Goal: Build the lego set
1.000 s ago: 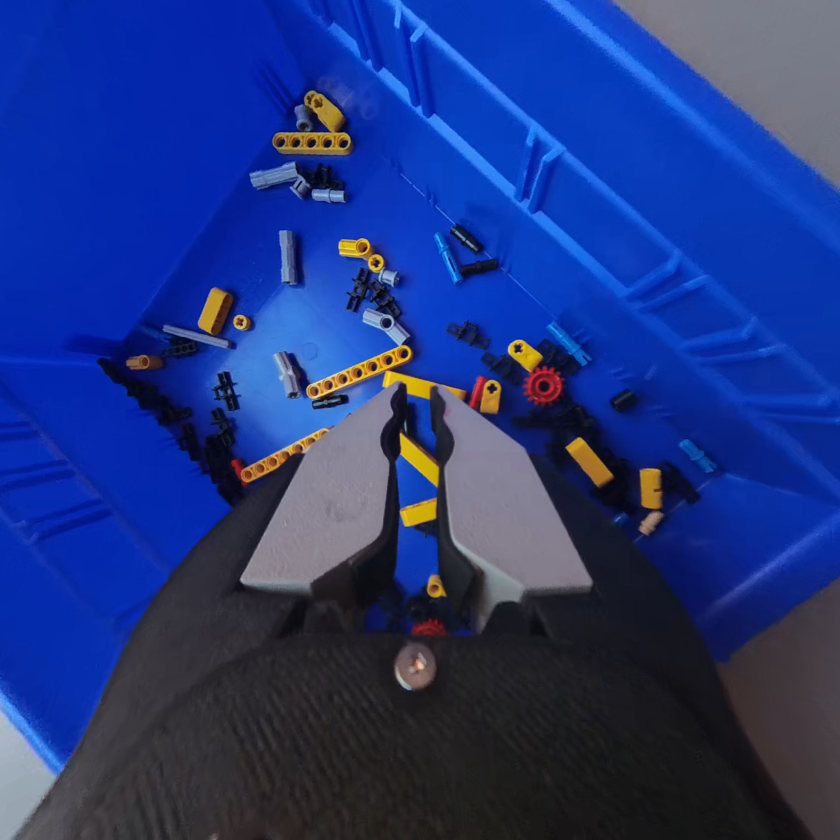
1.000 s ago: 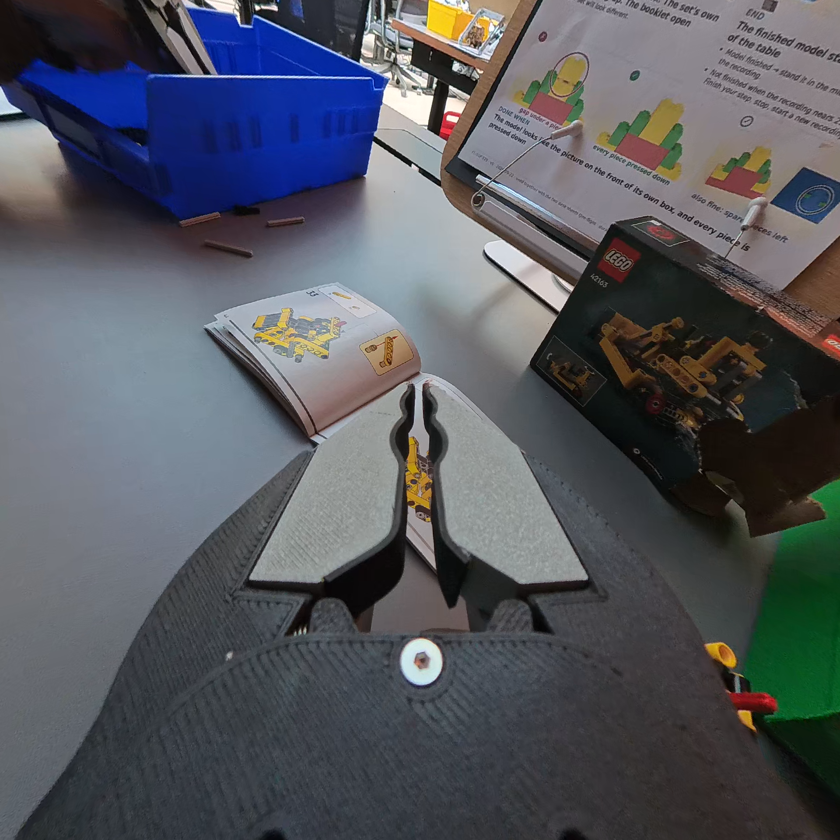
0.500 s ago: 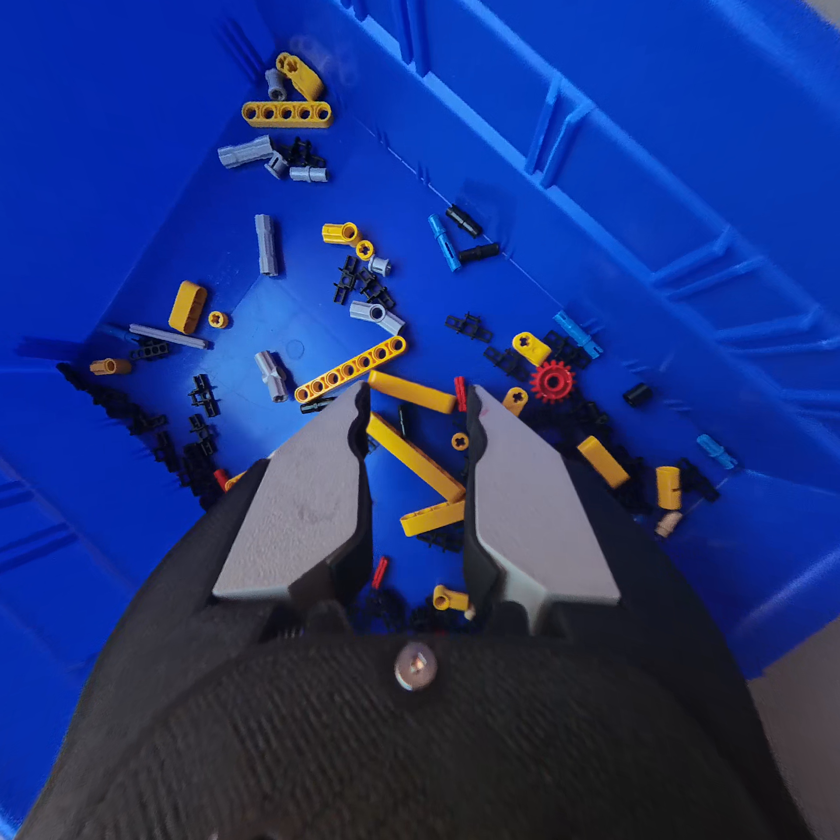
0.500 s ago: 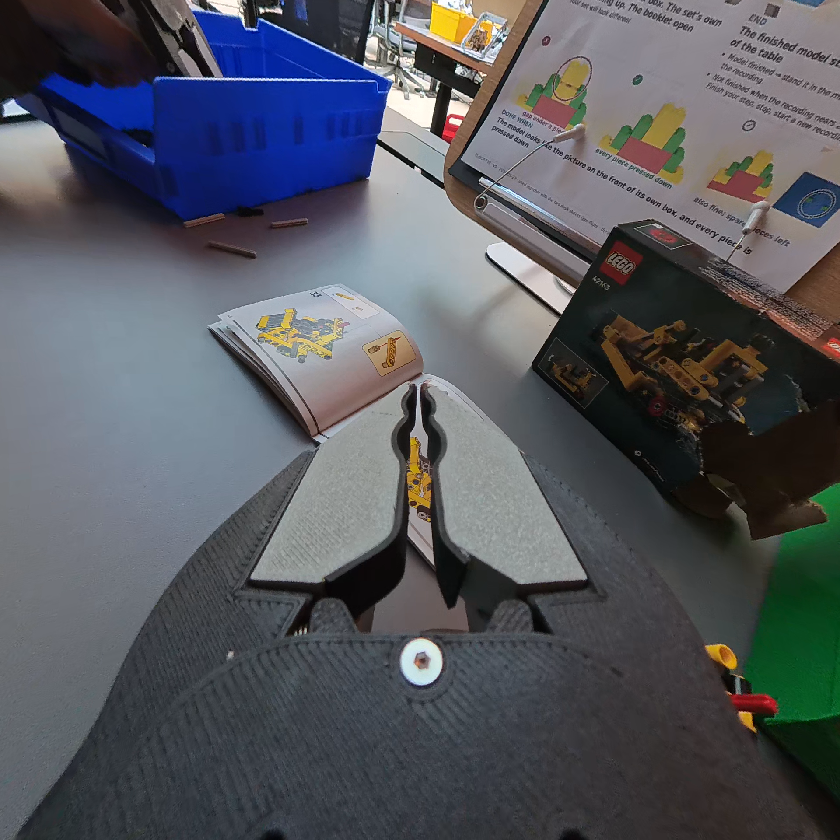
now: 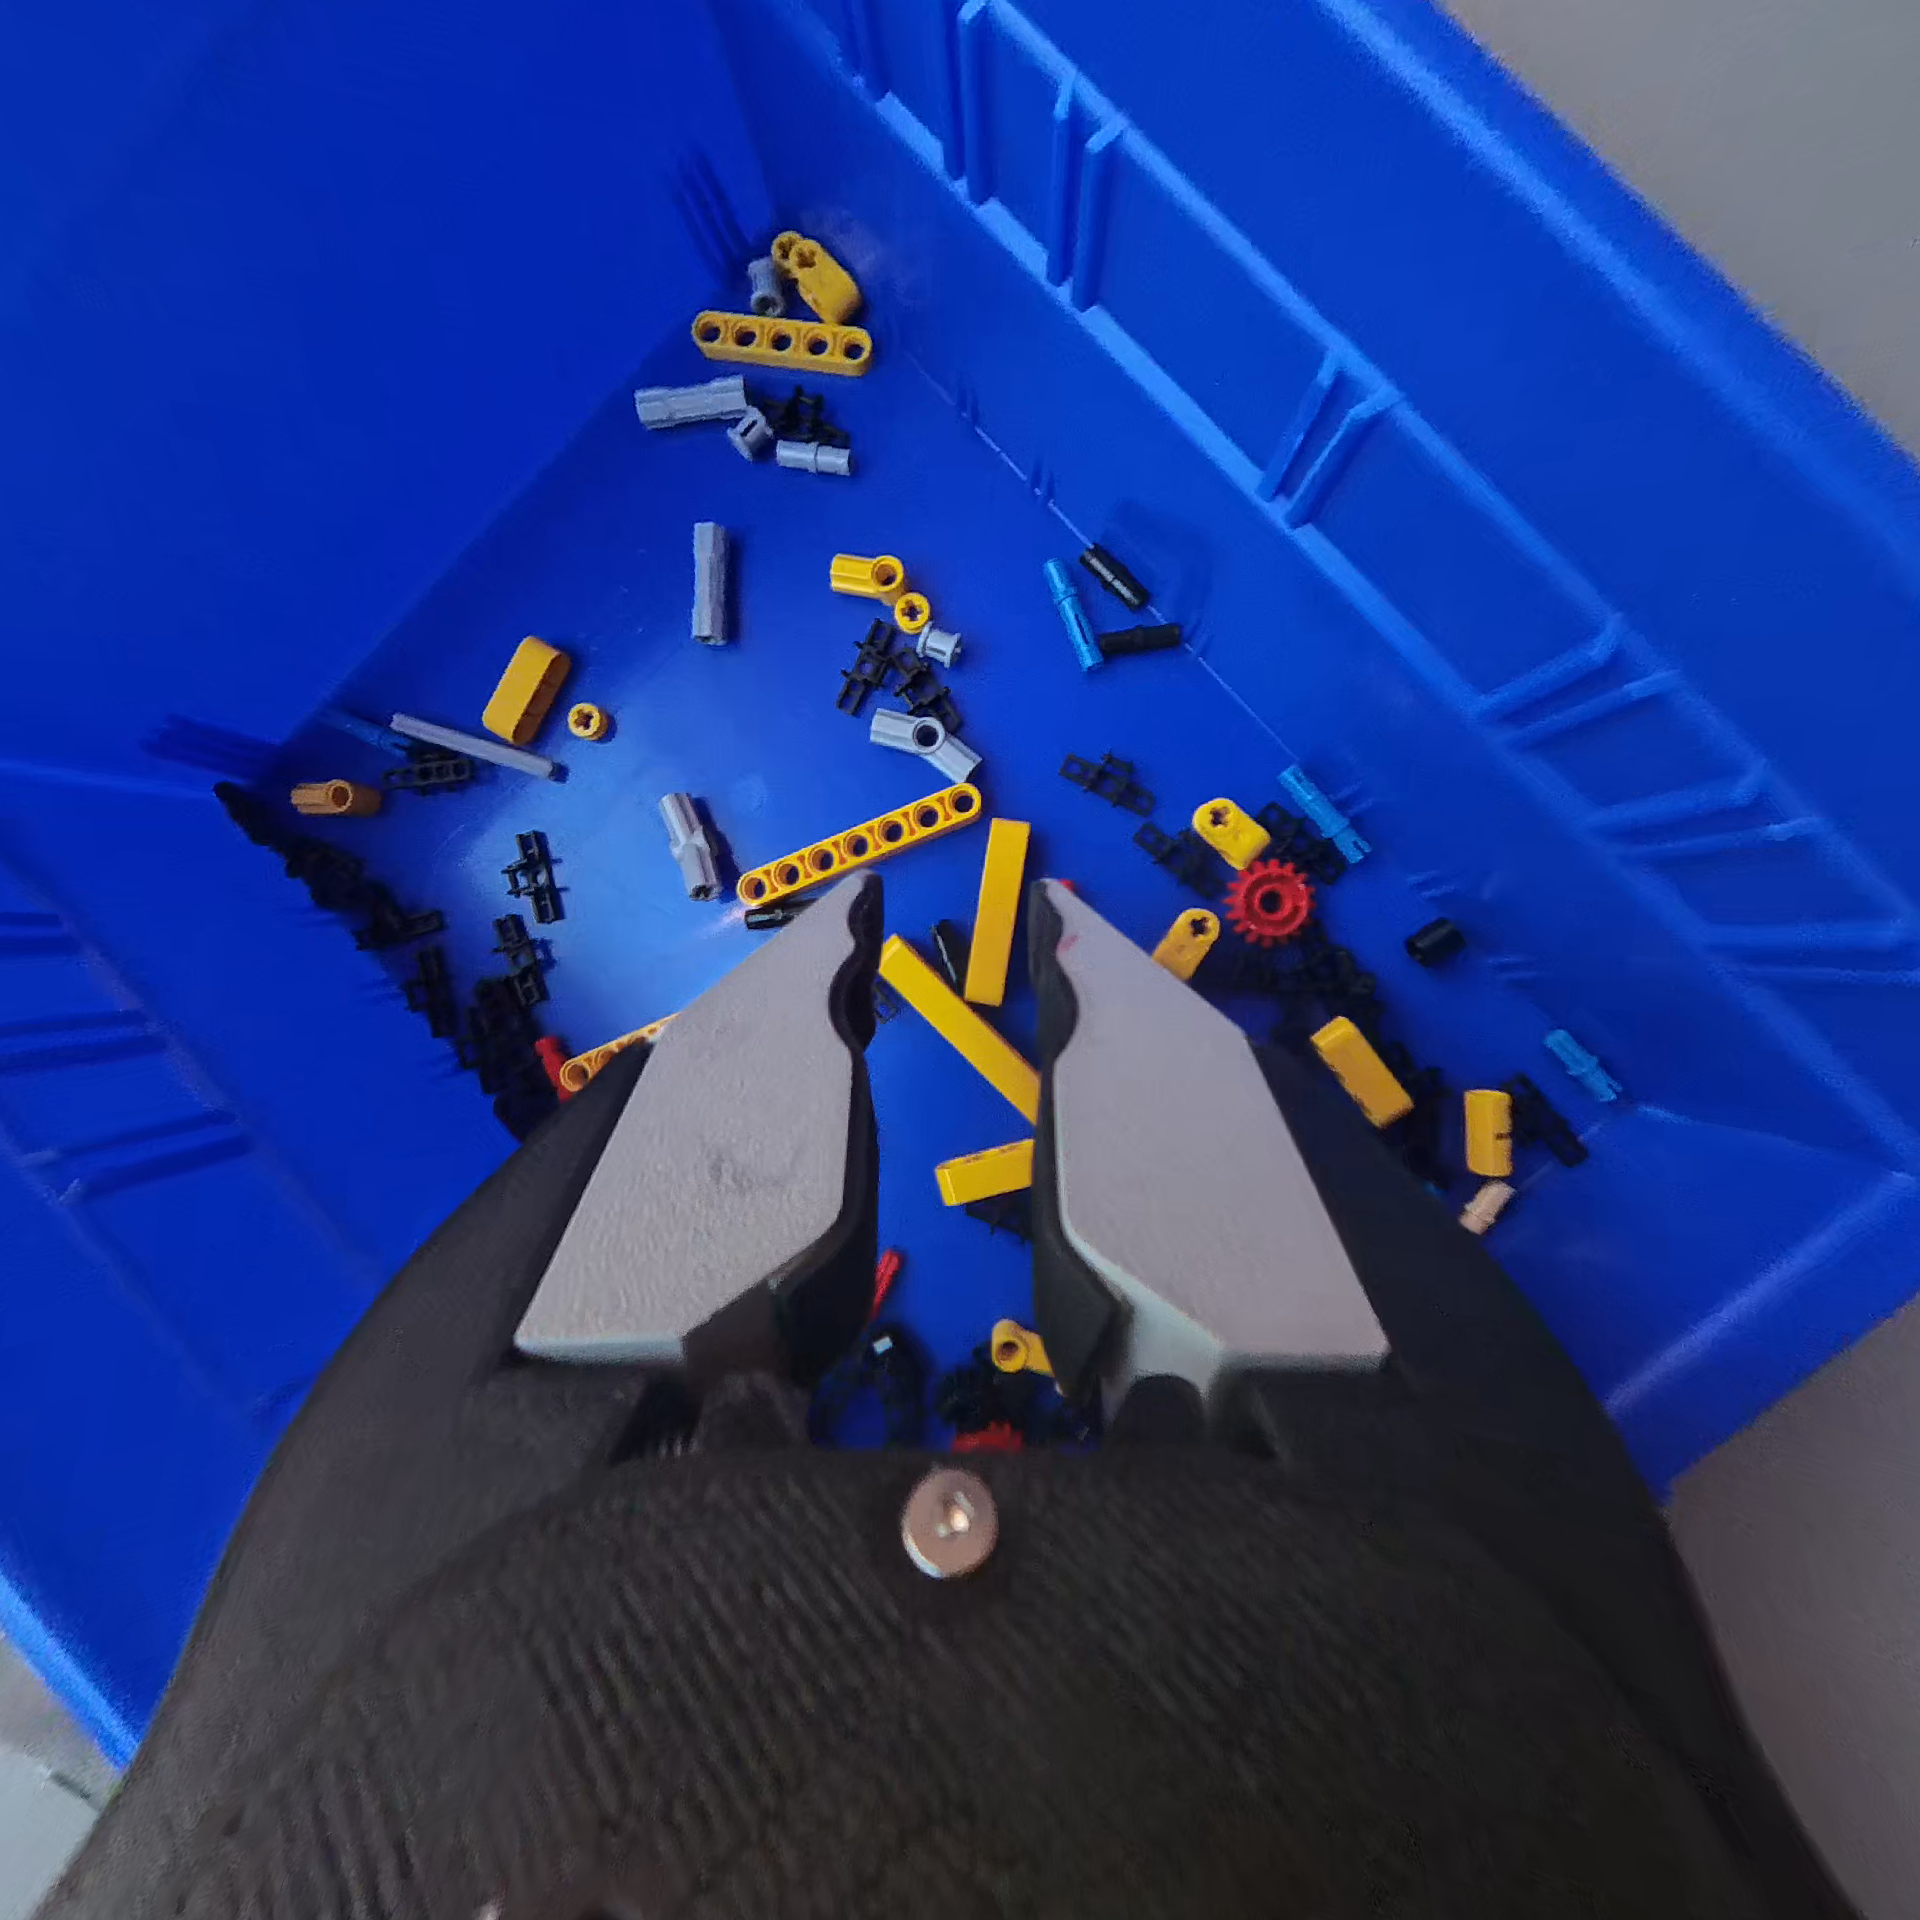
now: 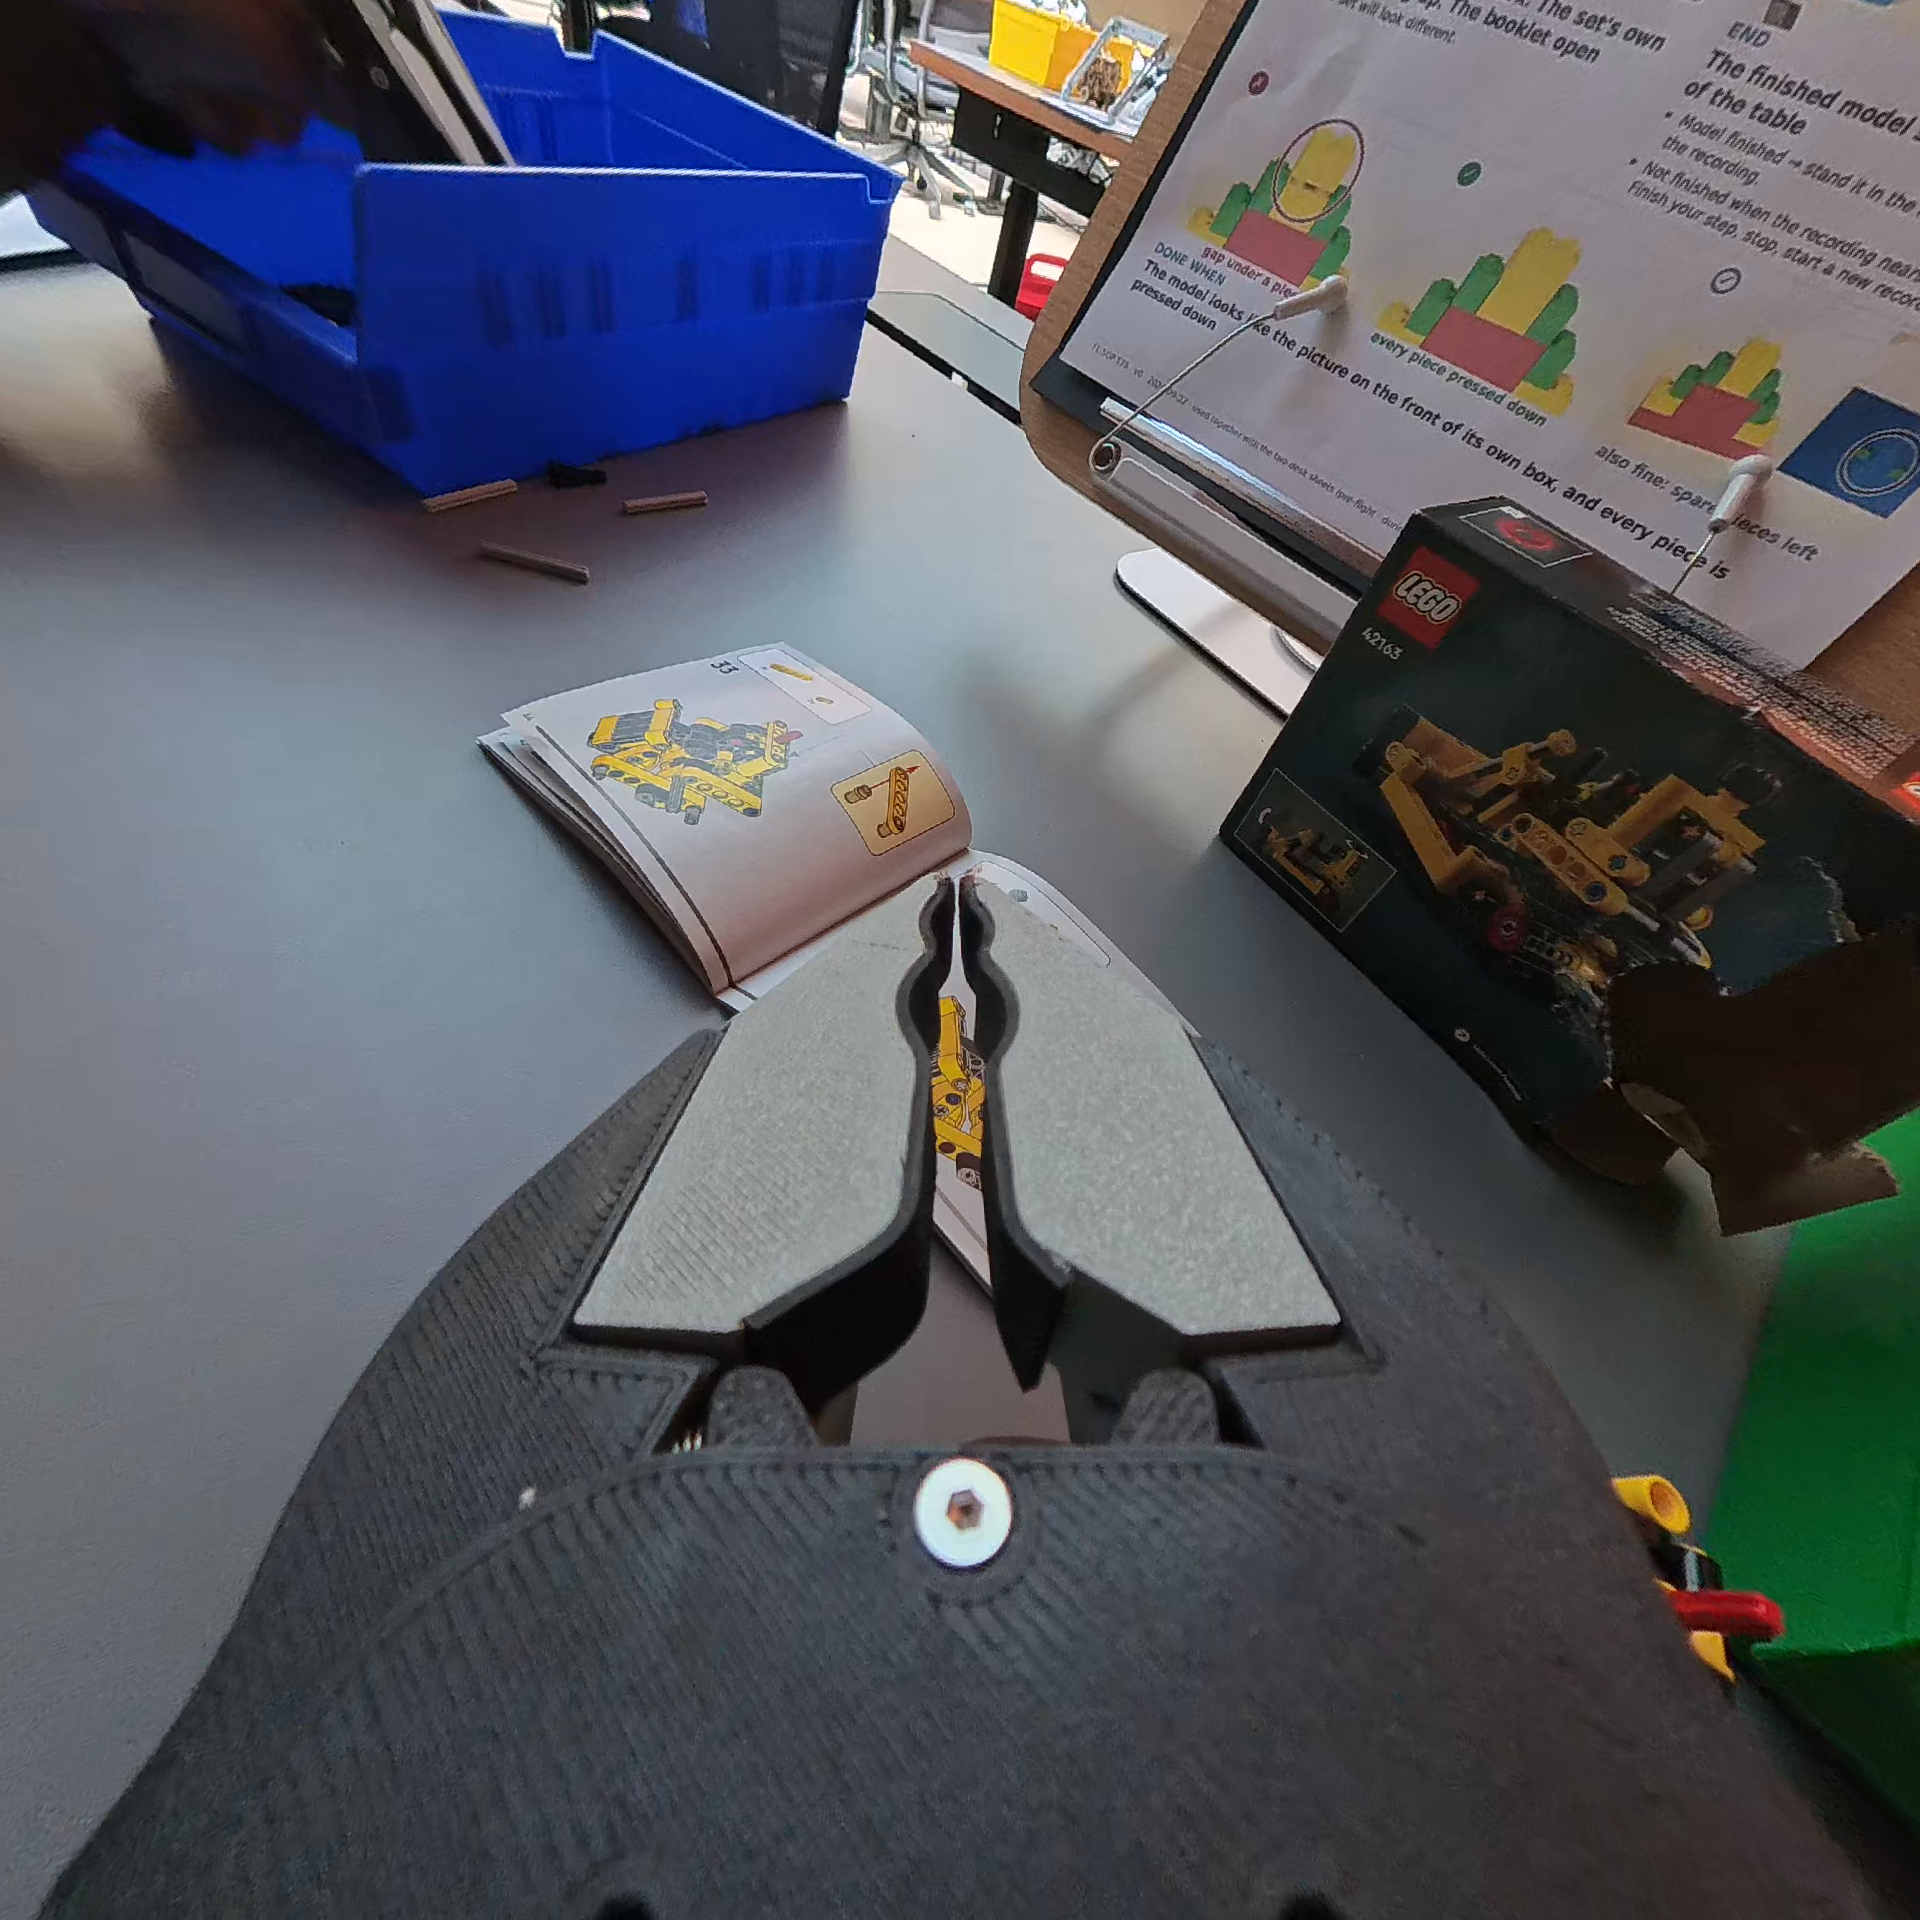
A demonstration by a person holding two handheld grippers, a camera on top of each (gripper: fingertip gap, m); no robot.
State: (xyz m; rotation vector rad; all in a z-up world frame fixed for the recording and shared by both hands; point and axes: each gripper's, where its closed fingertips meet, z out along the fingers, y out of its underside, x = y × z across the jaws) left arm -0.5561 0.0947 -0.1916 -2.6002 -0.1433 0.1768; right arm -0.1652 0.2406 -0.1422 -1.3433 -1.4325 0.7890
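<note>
In the left wrist view my left gripper (image 5: pixel 954 899) is open inside the blue bin (image 5: pixel 1455 436), just above its floor. A short yellow beam (image 5: pixel 997 912) stands between the fingertips, and a longer yellow beam (image 5: pixel 961 1023) lies under it between the fingers. A yellow beam with holes (image 5: pixel 860 844) lies just ahead on the left. Several small black, grey, blue and yellow pieces and a red gear (image 5: pixel 1265 902) are scattered around. In the right wrist view my right gripper (image 6: pixel 957 885) is shut and empty, low over the open instruction booklet (image 6: pixel 748 800).
The blue bin (image 6: pixel 582 281) stands at the far left of the grey table, with three tan pins (image 6: pixel 535 561) in front of it. The set's box (image 6: pixel 1558 831) stands at the right, a stand with a printed sheet (image 6: pixel 1507 260) behind it. A partly built model (image 6: pixel 1683 1590) and a green surface (image 6: pixel 1839 1455) lie at the right. My hands' fingertips stand some 45 cm from each other. From the left gripper's tips to the red gear (image 5: pixel 1265 902) is close to 5 cm.
My left gripper has opened over the yellow beams. The short yellow beam has turned from lying crosswise to pointing away between the fingertips. The right gripper has not moved.
</note>
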